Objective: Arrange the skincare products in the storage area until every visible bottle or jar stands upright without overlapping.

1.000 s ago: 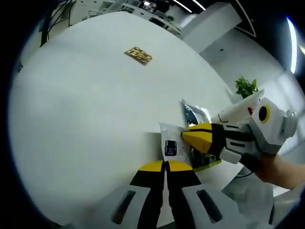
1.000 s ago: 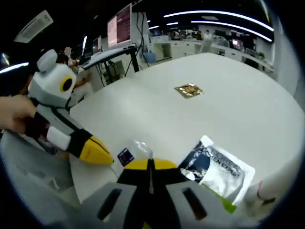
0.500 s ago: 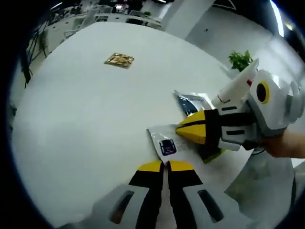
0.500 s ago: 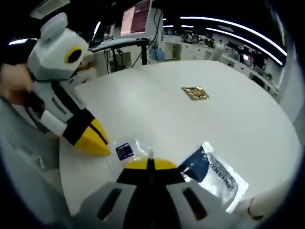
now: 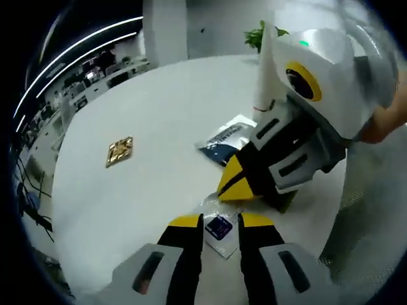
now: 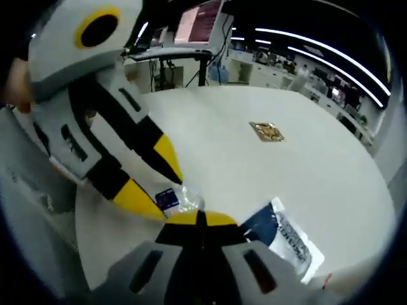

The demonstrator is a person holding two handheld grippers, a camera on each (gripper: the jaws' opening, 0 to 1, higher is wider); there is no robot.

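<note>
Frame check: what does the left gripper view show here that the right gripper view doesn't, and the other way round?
Left gripper view: a potted plant beyond the table, and a hand holding the right gripper.

Right gripper view: a lit monitor on a desk behind the table.

Both: the gold packet, the blue-and-white pouch, and the small clear sachet, which sits between the open jaws of the left gripper and at the right gripper's shut tips.

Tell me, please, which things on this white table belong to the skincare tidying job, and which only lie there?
Job things:
small clear sachet, pinched by the right gripper
blue-and-white sachet
white tube
left gripper

Lying about:
gold packet
potted plant
</note>
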